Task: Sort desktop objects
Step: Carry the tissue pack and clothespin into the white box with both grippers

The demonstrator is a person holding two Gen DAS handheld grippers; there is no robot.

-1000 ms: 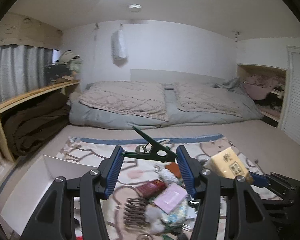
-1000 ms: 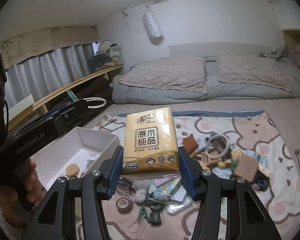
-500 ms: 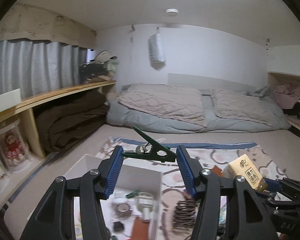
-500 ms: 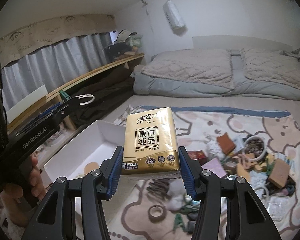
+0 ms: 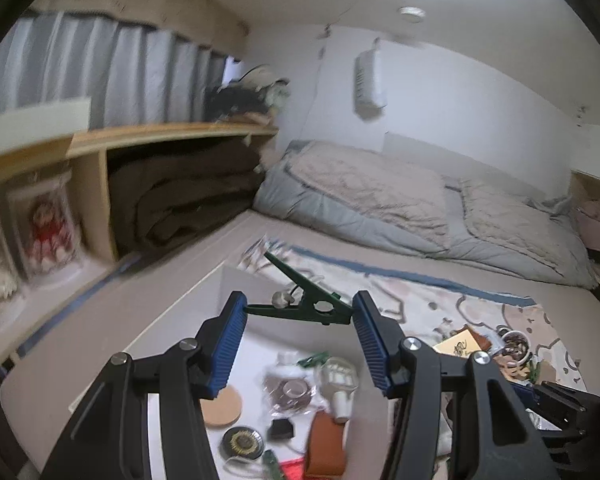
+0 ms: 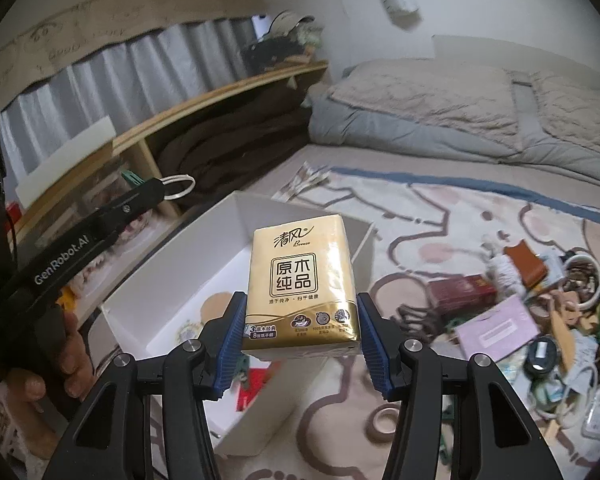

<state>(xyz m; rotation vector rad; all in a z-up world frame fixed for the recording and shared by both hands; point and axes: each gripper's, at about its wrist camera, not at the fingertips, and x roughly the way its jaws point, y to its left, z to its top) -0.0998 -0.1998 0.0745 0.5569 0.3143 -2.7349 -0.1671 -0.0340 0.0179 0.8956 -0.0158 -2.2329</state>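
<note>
While the left gripper (image 5: 298, 312) pinches a green clothes peg (image 5: 304, 304) crosswise between its blue pads, it hangs over a white box (image 5: 236, 280) on the floor. Inside that box lie a cork coaster (image 5: 222, 405), a roll of tape (image 5: 294, 390), a brown pouch (image 5: 326, 446) and a dark round badge (image 5: 242, 443). The right gripper (image 6: 300, 332) clamps a gold pack of tissues (image 6: 302, 284) upright by its lower end, above the near end of the same box (image 6: 260, 208). At three o'clock from the box, a patterned rug (image 6: 440, 216) carries a heap of small things: a pink booklet (image 6: 496, 334), a dark red packet (image 6: 460, 292), a cup (image 6: 582, 280). At nine o'clock in the right view, a hand (image 6: 50, 372) grips the left tool's handle.
</note>
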